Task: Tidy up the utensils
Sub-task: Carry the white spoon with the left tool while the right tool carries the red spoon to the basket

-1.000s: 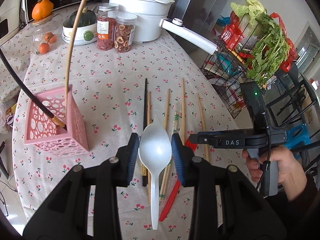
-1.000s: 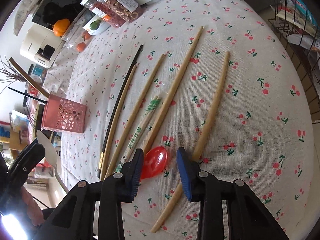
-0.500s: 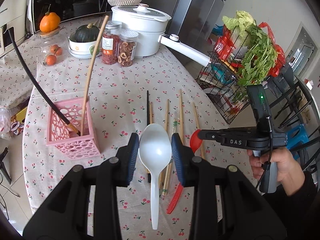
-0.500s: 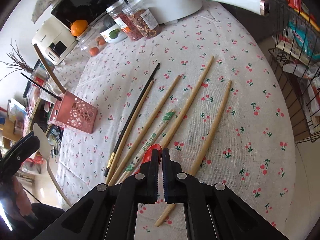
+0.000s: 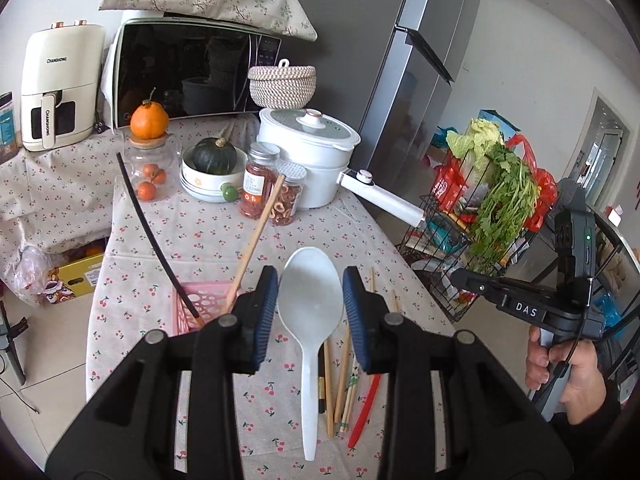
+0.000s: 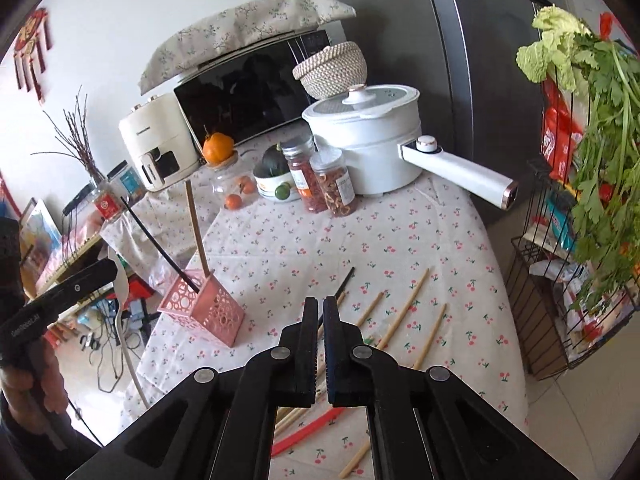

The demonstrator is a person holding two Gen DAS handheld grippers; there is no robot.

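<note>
My left claw (image 5: 310, 312) was clamped on the white spoon (image 5: 310, 308), bowl up between the pads and handle hanging down toward me. Below and left of that claw stood the pink holder (image 5: 188, 312), with a black chopstick (image 5: 154, 236) and a wooden one (image 5: 256, 236) leaning out of it. My right claw (image 6: 321, 322) was pressed together on the red spoon (image 6: 308, 432), whose handle trailed out beneath it; the bowl was hidden by the fingers. Loose chopsticks (image 6: 408, 306) lay on the tablecloth (image 6: 360, 240) just ahead of the right claw.
</note>
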